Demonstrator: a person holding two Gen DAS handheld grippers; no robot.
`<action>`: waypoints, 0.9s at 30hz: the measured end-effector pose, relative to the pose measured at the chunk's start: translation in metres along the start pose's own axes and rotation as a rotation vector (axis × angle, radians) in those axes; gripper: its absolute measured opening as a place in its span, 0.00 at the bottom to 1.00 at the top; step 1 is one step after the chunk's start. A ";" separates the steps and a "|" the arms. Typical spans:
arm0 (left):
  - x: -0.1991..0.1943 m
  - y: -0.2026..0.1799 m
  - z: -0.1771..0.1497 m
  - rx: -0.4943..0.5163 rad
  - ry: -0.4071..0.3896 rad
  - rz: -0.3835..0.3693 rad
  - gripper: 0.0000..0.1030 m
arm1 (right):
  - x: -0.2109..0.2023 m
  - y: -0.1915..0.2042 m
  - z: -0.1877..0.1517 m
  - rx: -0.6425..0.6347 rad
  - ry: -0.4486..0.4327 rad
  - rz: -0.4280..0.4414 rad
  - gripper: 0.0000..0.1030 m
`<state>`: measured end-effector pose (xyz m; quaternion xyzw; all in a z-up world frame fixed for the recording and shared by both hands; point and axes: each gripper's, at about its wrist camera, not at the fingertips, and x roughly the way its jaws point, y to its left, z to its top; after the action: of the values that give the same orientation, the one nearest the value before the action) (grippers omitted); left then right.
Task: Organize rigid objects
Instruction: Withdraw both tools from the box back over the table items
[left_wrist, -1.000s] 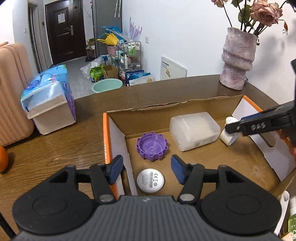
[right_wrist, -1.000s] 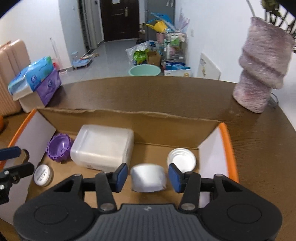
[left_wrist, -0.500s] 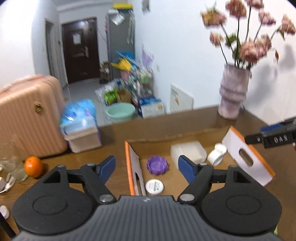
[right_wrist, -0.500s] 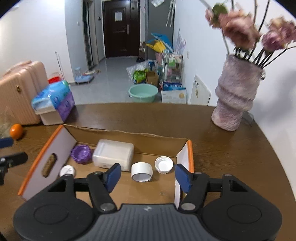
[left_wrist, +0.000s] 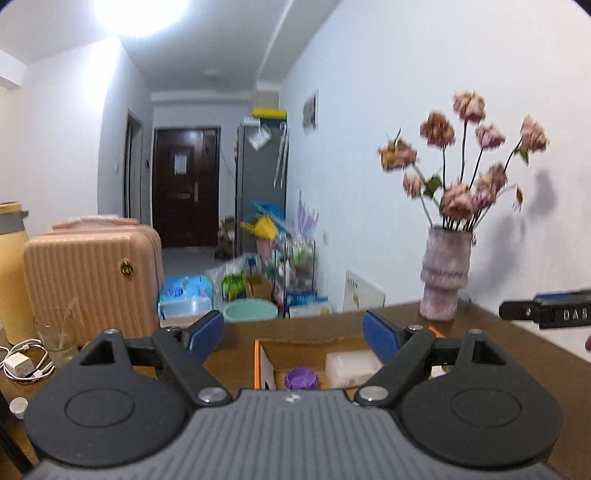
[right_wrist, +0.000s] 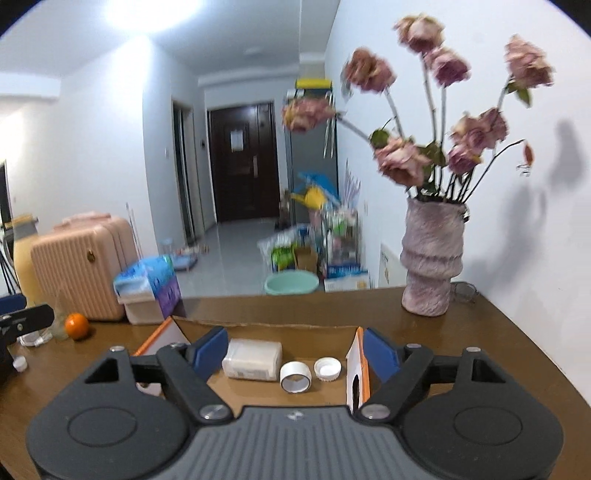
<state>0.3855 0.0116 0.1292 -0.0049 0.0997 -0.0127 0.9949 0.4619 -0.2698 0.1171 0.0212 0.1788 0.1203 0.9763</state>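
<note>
Now both grippers hang above the brown desk (right_wrist: 498, 350), and the cardboard box (right_wrist: 258, 330) with orange-edged flaps sits open on it beneath them. On the left gripper (left_wrist: 293, 334) the blue-padded fingers (left_wrist: 207, 332) stand spread wide; they have just been opening, and nothing lies between them. On the right gripper (right_wrist: 295, 349) the fingers (right_wrist: 210, 349) are likewise spread, having just been opening, with nothing pinched.

Inside the box, the right wrist view shows a frosted white plastic case (right_wrist: 253, 359) lying flat near the back wall, a white tape roll (right_wrist: 295, 377) on its side just to the right of it, and a white cap (right_wrist: 327, 368) just beside the roll, close to the right flap. From the left wrist view a purple toothed lid (left_wrist: 301, 377) rests on the box floor near the left flap, with the same white case (left_wrist: 351, 365) to its right. A further part of the box floor is hidden behind the left gripper's body, so what may lie there cannot be told.

Beyond the box a pinkish ribbed vase (right_wrist: 430, 258) of dried roses stands at the desk's far right, by the wall. An orange (right_wrist: 77, 325) sits on the desk at the left, near a peach suitcase (right_wrist: 81, 269). A drinking glass (left_wrist: 55, 332) and a white charger with its cable (left_wrist: 22, 363) lie at the left edge.
</note>
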 end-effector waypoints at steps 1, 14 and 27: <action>-0.006 -0.001 -0.003 0.002 -0.023 0.004 0.85 | -0.007 -0.002 -0.006 0.007 -0.022 0.000 0.78; -0.076 -0.004 -0.066 0.036 -0.042 0.061 0.98 | -0.066 0.003 -0.091 -0.026 -0.065 -0.030 0.79; -0.194 0.001 -0.145 0.066 0.026 0.072 1.00 | -0.154 0.034 -0.182 -0.087 -0.031 -0.018 0.84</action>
<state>0.1665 0.0167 0.0253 0.0317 0.1121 0.0197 0.9930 0.2498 -0.2745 0.0032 -0.0208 0.1585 0.1189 0.9800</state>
